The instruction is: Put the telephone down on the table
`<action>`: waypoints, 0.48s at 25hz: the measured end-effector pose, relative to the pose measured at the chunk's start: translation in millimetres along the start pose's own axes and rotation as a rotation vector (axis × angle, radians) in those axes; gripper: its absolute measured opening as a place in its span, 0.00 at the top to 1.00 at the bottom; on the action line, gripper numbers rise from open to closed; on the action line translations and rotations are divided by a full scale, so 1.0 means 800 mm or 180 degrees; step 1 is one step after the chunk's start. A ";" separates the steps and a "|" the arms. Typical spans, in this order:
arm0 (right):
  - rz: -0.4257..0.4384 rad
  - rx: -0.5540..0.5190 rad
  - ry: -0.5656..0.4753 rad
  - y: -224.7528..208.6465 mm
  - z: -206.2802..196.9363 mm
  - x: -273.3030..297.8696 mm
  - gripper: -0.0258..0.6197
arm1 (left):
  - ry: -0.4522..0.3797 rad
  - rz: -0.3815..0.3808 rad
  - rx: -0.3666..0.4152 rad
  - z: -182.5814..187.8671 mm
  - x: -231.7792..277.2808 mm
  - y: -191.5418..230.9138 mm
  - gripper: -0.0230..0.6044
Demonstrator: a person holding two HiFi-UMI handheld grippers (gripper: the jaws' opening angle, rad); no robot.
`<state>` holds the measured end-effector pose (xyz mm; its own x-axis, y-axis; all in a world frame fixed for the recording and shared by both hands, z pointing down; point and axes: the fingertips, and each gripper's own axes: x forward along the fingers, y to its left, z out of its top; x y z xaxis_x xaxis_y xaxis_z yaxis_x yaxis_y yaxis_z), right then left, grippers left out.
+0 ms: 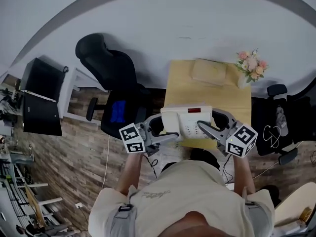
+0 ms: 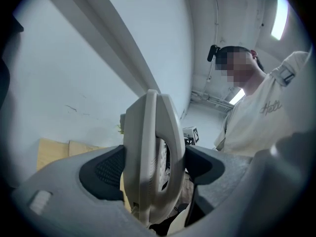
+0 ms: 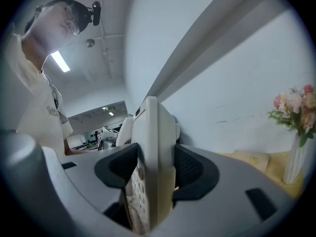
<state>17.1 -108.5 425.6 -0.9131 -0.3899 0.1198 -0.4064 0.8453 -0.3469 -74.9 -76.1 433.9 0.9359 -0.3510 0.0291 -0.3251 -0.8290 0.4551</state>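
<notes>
1. Both claws were clamped on the telephone [image 1: 189, 122]. The left claw [image 2: 155, 168] squeezed its handset side, which showed edge-on between the dark pads. The right claw [image 3: 154, 169] squeezed its keypad side.
2. The telephone sat level between the 2 claws over the near edge of the yellow bench [image 1: 180, 85], just in front of the person's chest. Whether it touched the bench top could not be told.
3. 1 pale cushion [image 1: 210, 72] lay at the far side of the bench. 1 vase of pink flowers [image 1: 252, 67] stood at the far right corner. Both were well apart from the telephone.
4. 1 black office chair [image 1: 111, 70] stood just left of the bench, with a blue patch [image 1: 117, 111] on its seat. 1 more dark chair [image 1: 277, 113] stood to the right.
5. 1 dark monitor [image 1: 42, 95] stood far off to the left, on the wooden floor side.
</notes>
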 end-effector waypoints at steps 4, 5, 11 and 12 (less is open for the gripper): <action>-0.0048 0.0076 0.0011 -0.049 0.007 -0.004 0.61 | 0.0045 -0.0029 -0.0065 0.008 0.037 0.032 0.35; -0.0057 0.0109 0.0030 -0.059 0.005 -0.005 0.61 | 0.0060 -0.0032 -0.0085 0.006 0.045 0.039 0.35; -0.0090 0.0201 0.0150 -0.101 -0.006 -0.004 0.61 | 0.0081 -0.0058 -0.0274 -0.008 0.073 0.073 0.35; -0.0112 0.0214 0.0173 -0.103 -0.007 -0.003 0.61 | 0.0070 -0.0071 -0.0308 -0.010 0.073 0.076 0.35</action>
<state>52.5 -175.4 458.8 -0.8995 -0.3969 0.1827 -0.4367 0.8042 -0.4031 -39.4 -143.6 470.0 0.9459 -0.3224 0.0371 -0.2905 -0.7902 0.5397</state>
